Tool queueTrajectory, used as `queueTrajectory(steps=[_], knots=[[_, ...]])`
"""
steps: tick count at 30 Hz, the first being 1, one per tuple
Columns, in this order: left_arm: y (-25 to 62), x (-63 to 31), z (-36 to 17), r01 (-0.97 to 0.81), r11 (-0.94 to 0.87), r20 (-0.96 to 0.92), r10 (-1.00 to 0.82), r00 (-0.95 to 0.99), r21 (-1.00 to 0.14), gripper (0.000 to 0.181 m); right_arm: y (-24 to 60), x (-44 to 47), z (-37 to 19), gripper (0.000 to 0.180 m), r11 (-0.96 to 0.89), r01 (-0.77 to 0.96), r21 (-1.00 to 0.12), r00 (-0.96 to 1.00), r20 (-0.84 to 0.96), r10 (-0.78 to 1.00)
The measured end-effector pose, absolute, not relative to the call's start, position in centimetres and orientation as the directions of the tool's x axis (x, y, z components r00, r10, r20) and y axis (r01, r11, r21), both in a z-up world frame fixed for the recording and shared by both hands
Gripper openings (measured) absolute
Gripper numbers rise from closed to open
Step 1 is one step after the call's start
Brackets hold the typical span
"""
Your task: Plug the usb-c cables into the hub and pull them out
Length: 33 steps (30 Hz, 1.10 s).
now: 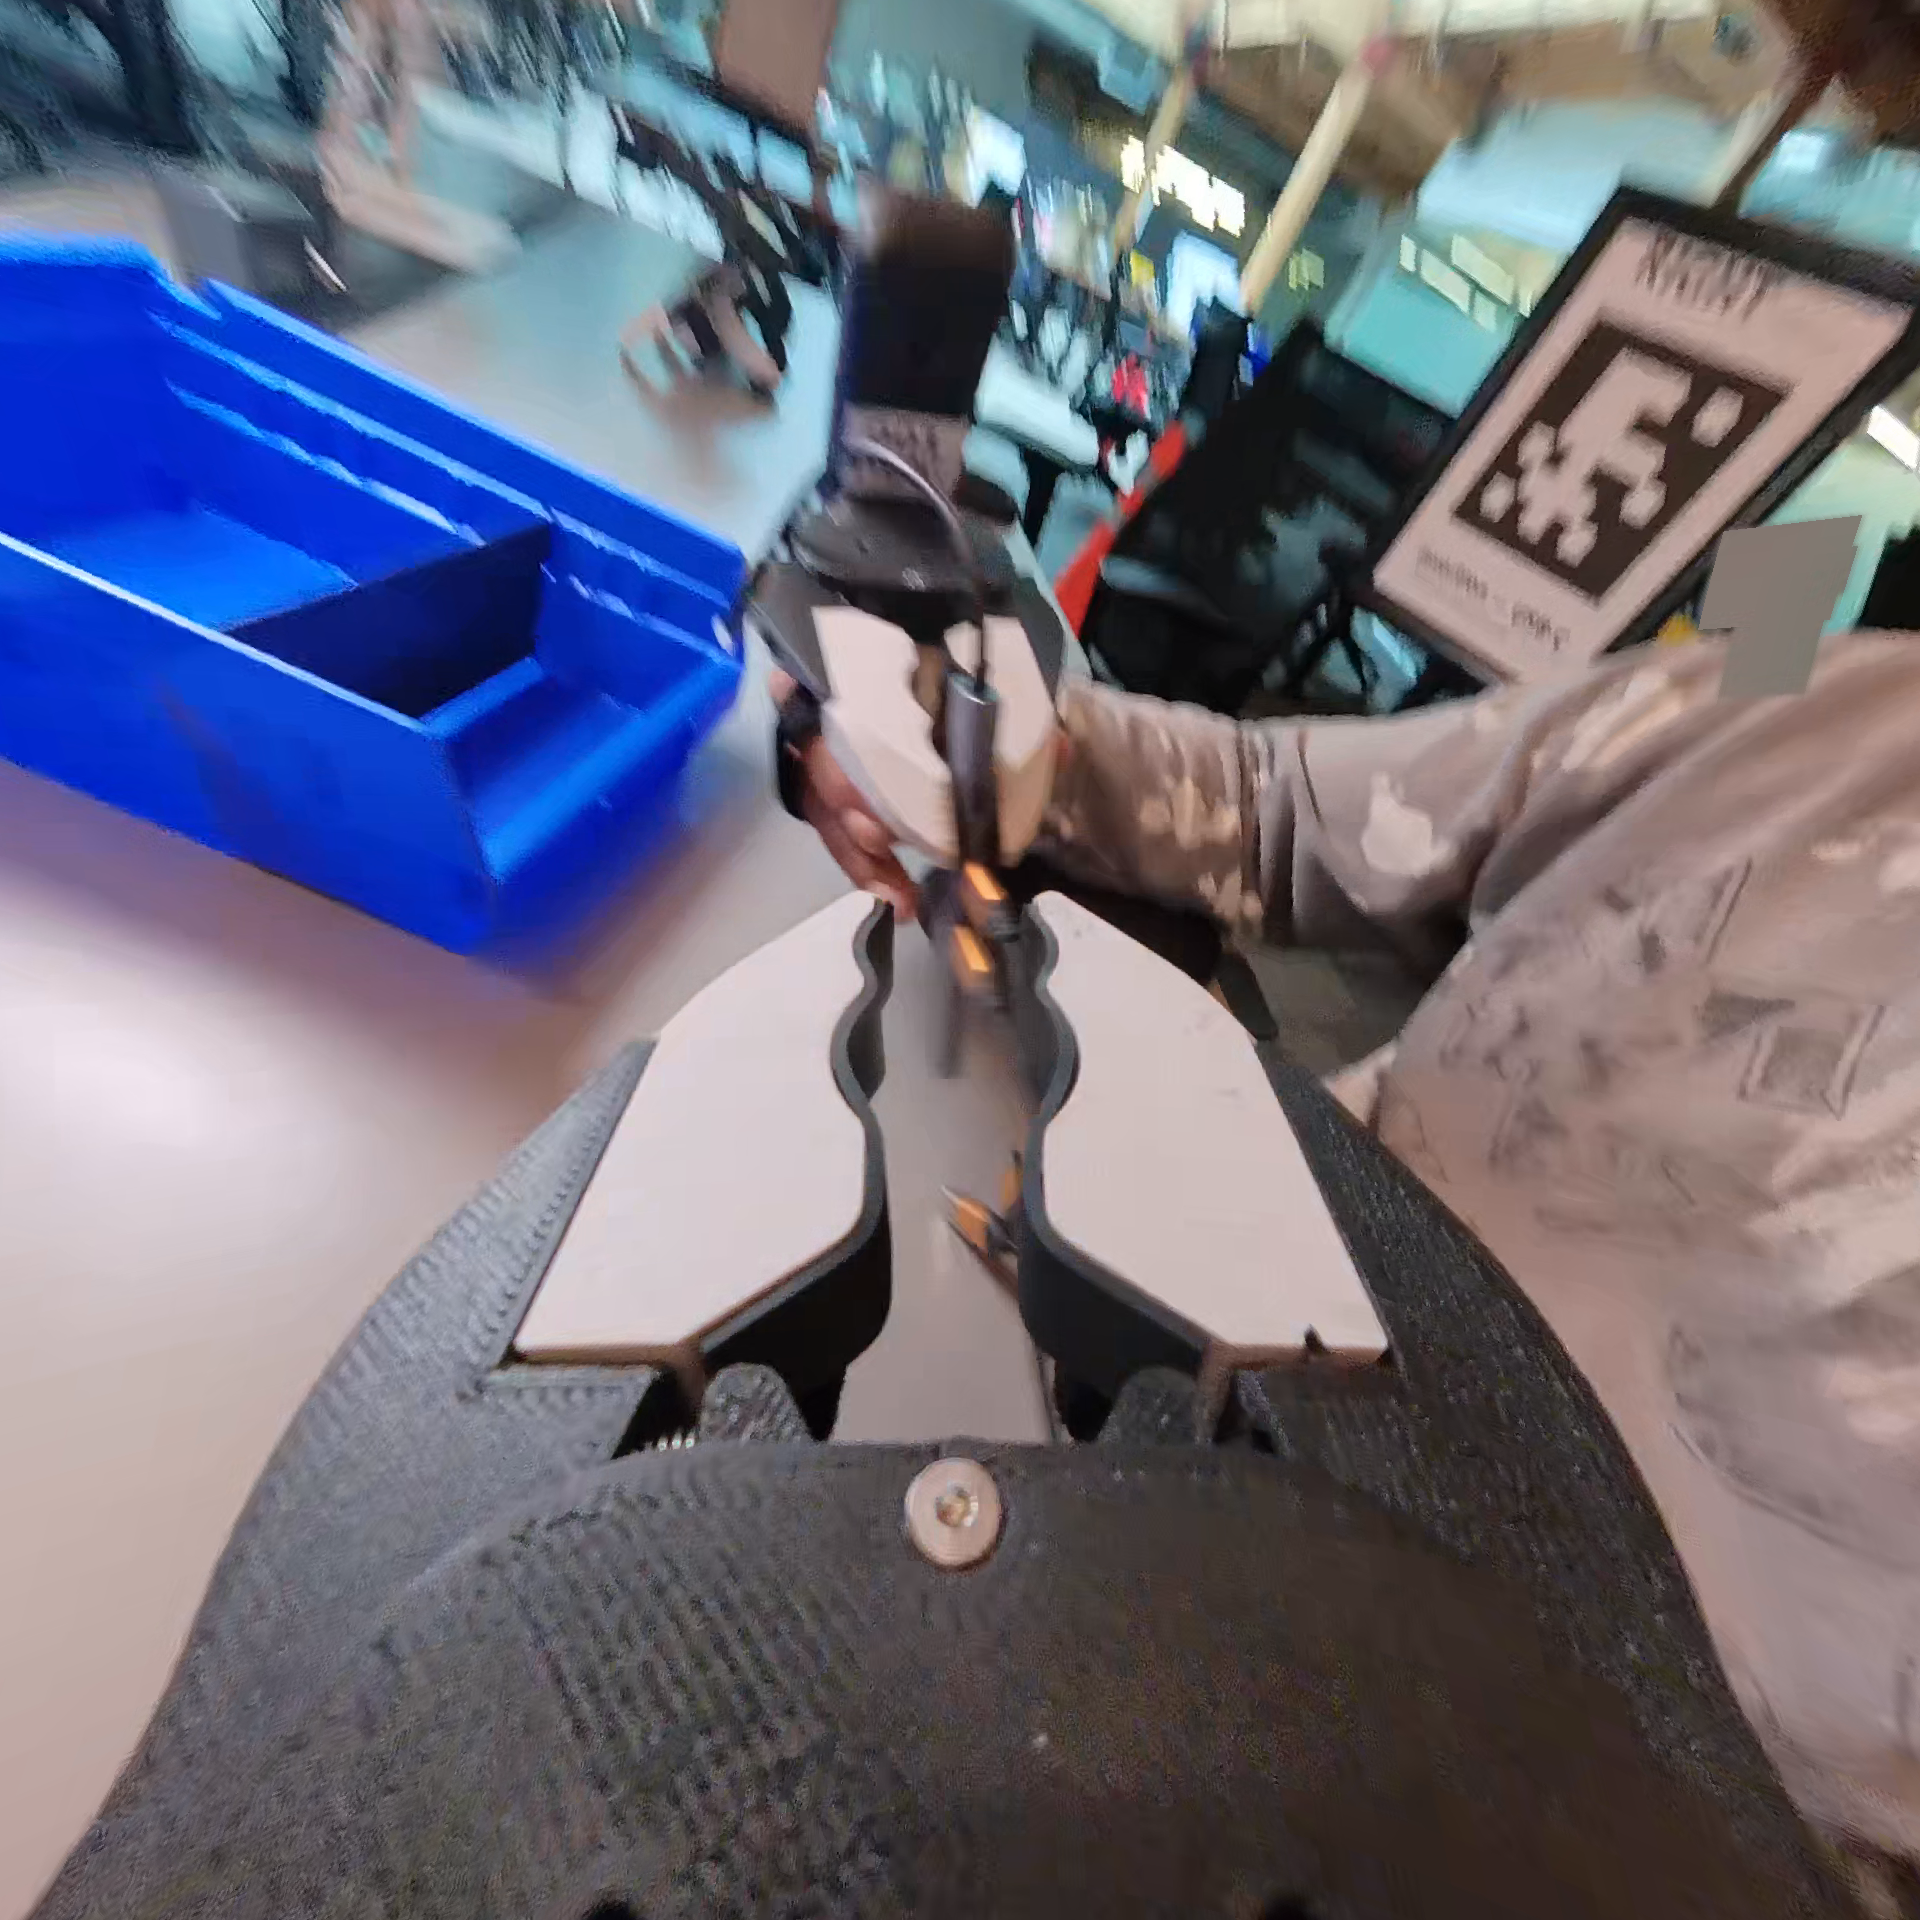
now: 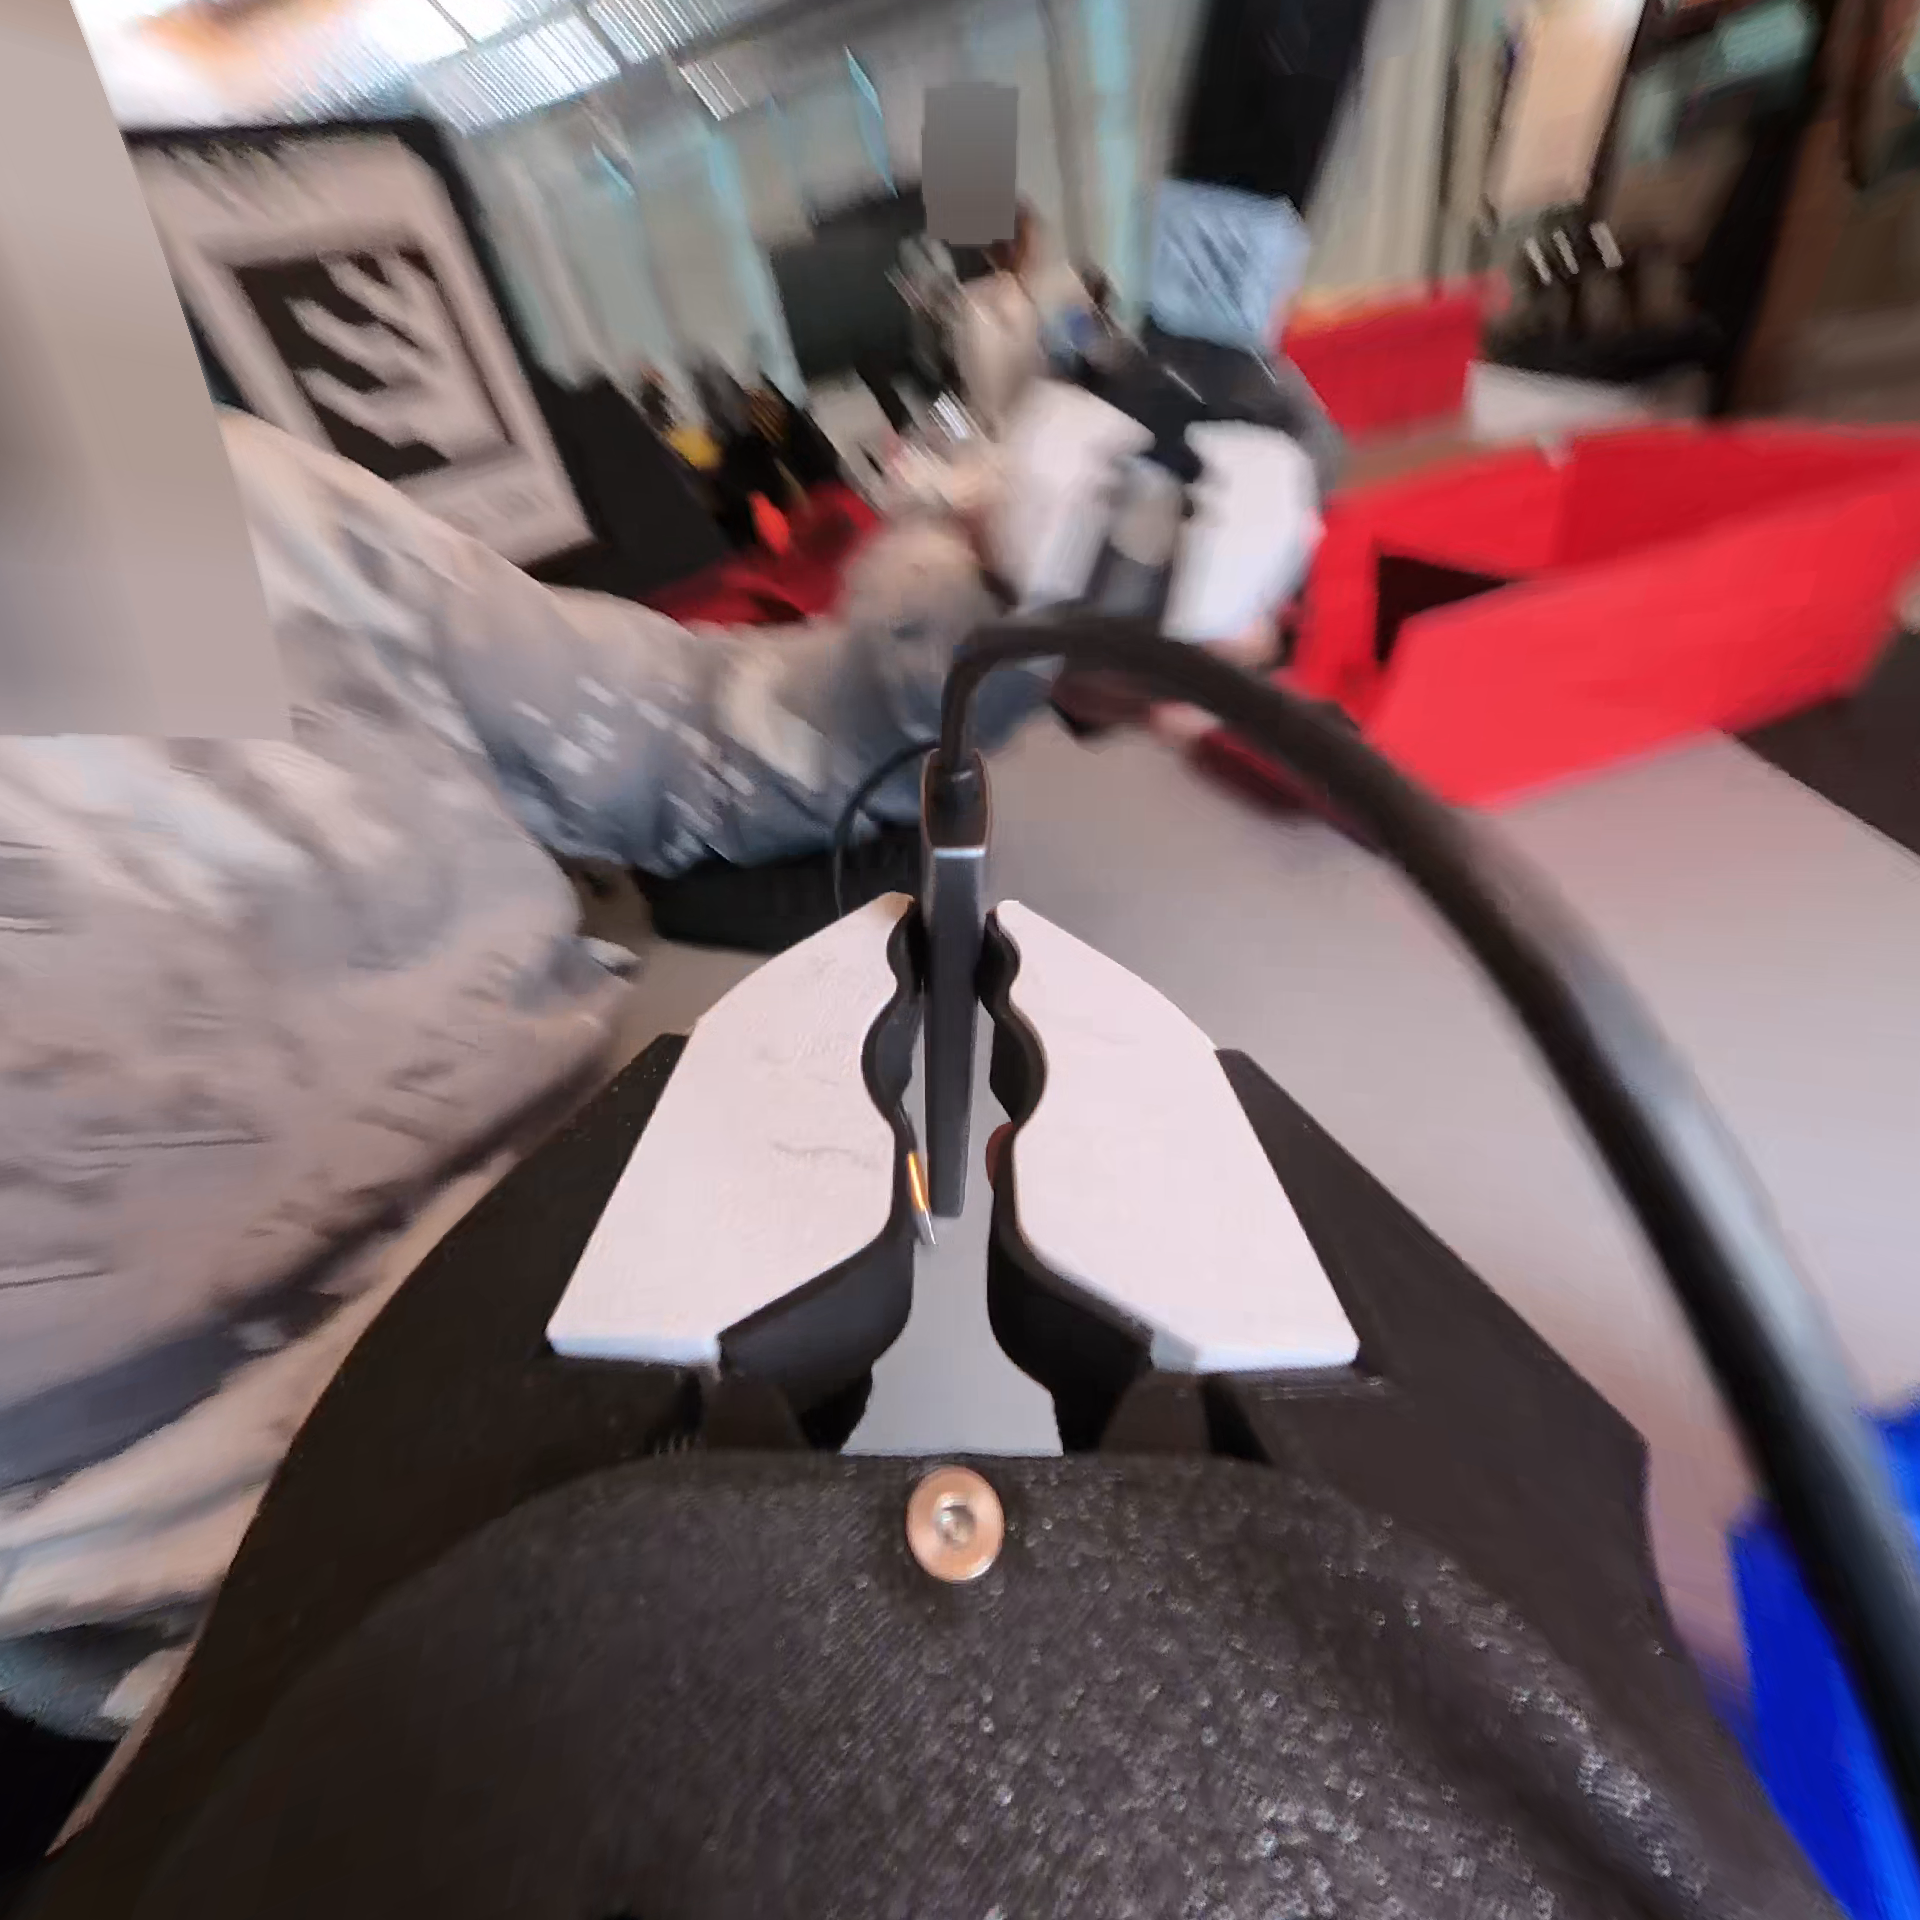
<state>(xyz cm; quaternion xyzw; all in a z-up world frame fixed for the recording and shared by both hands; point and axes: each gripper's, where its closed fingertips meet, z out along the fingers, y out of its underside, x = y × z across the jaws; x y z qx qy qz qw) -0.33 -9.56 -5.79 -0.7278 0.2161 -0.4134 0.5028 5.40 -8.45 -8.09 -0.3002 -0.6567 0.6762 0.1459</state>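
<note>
The right gripper (image 2: 951,914) pinches the slim grey hub (image 2: 954,997) edge-on between nearly closed fingers, a black cable (image 2: 1507,935) arching off its far end. The left gripper (image 1: 961,914), jaws narrowly parted, meets it tip to tip around a blurred cable plug (image 1: 977,940); whether it grips is unclear. A blue bin (image 1: 312,644) stands left, across bare table (image 1: 208,1143).

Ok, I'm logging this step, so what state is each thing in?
right gripper: shut on the hub.
hub: clamped edge-on, black cable attached at its far end.
left gripper: narrow gap around an orange-marked plug; grip unclear from blur.
plug: at the hub's end; whether it is seated, cannot tell.
blue bin: visible compartments empty.
red bin: too blurred to tell.
</note>
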Motion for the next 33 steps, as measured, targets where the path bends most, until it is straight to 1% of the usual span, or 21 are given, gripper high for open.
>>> queueTrajectory(steps=[1, 3, 5, 8, 10, 11, 13, 15, 17, 18, 21, 24, 26, 28, 30, 33], knots=[[-9.1, -1.4, -5.5, 0.154, -0.388, 0.401, -0.710, 0.578, -0.909, 0.022, -8.6, 5.9, -7.1, 0.010, -0.134, 0.158, -0.978, -0.800, -0.207, 0.563], [-8.5, -3.1, -6.6, 0.213, -0.418, 0.458, -0.667, 0.587, -0.883, 0.021, -8.6, 6.8, -4.9, 0.009, -0.228, 0.084, -0.970, -0.836, -0.193, 0.514], [-8.1, -2.9, -8.7, 0.190, -0.465, 0.479, -0.652, 0.587, -0.865, 0.021, -8.3, 7.2, -3.1, 0.009, -0.311, 0.017, -0.950, -0.846, -0.179, 0.502], [-8.1, 1.2, -10.5, 0.071, -0.458, 0.419, -0.726, 0.546, -0.886, 0.026, -7.1, 6.7, -1.3, 0.010, -0.403, -0.086, -0.911, -0.810, -0.172, 0.561], [-7.7, 4.3, -11.1, -0.011, -0.395, 0.326, -0.772, 0.546, -0.918, 0.030, -6.4, 6.5, -0.6, 0.009, -0.452, -0.127, -0.883, -0.792, -0.184, 0.583], [-7.4, 5.4, -11.2, -0.030, -0.360, 0.282, -0.779, 0.559, -0.933, 0.034, -6.2, 6.3, -0.4, 0.009, -0.457, -0.137, -0.879, -0.779, -0.190, 0.598], [-6.7, 7.0, -10.1, 0.010, -0.286, 0.238, -0.779, 0.580, -0.958, 0.038, -6.1, 5.9, -0.5, 0.010, -0.439, -0.161, -0.884, -0.749, -0.181, 0.638], [-6.2, 7.5, -8.3, 0.082, -0.221, 0.225, -0.767, 0.601, -0.972, 0.037, -6.0, 5.6, -0.4, 0.010, -0.446, -0.168, -0.879, -0.737, -0.188, 0.650], [-5.8, 7.4, -7.7, 0.078, -0.183, 0.190, -0.745, 0.639, -0.980, 0.028, -5.9, 5.0, -0.7, 0.010, -0.427, -0.174, -0.887, -0.704, -0.191, 0.684], [-5.8, 7.3, -7.6, 0.054, -0.172, 0.165, -0.737, 0.656, -0.984, 0.013, -5.9, 4.7, -0.9, 0.010, -0.426, -0.172, -0.888, -0.691, -0.200, 0.695], [-5.4, 5.4, -8.1, -0.018, -0.205, 0.129, -0.678, 0.723, -0.979, 0.011, -4.7, 3.1, -1.7, 0.012, -0.428, -0.108, -0.897, -0.589, -0.290, 0.755], [-5.2, 1.4, -7.7, 0.011, -0.210, 0.140, -0.611, 0.779, -0.978, 0.010, -3.3, 2.0, -3.1, 0.019, -0.431, 0.002, -0.902, -0.486, -0.378, 0.788], [-5.5, -1.6, -6.9, 0.008, -0.188, 0.114, -0.560, 0.821, -0.982, 0.010, -3.9, 2.0, -4.4, 0.024, -0.352, 0.095, -0.931, -0.485, -0.353, 0.800], [-6.3, -4.0, -6.0, -0.014, -0.160, 0.075, -0.535, 0.841, -0.987, 0.010, -4.9, 2.7, -4.9, 0.023, -0.214, 0.136, -0.967, -0.519, -0.253, 0.816], [-7.2, -5.6, -5.7, -0.073, -0.136, 0.010, -0.526, 0.850, -0.988, 0.009, -4.9, 3.4, -3.9, 0.023, -0.018, 0.087, -0.996, -0.486, -0.058, 0.872], [-8.2, -7.1, -5.7, -0.198, -0.139, -0.105, -0.497, 0.861, -0.970, 0.010, -3.4, 4.6, 0.0, 0.024, 0.264, 0.010, -0.964, -0.339, 0.245, 0.908]])
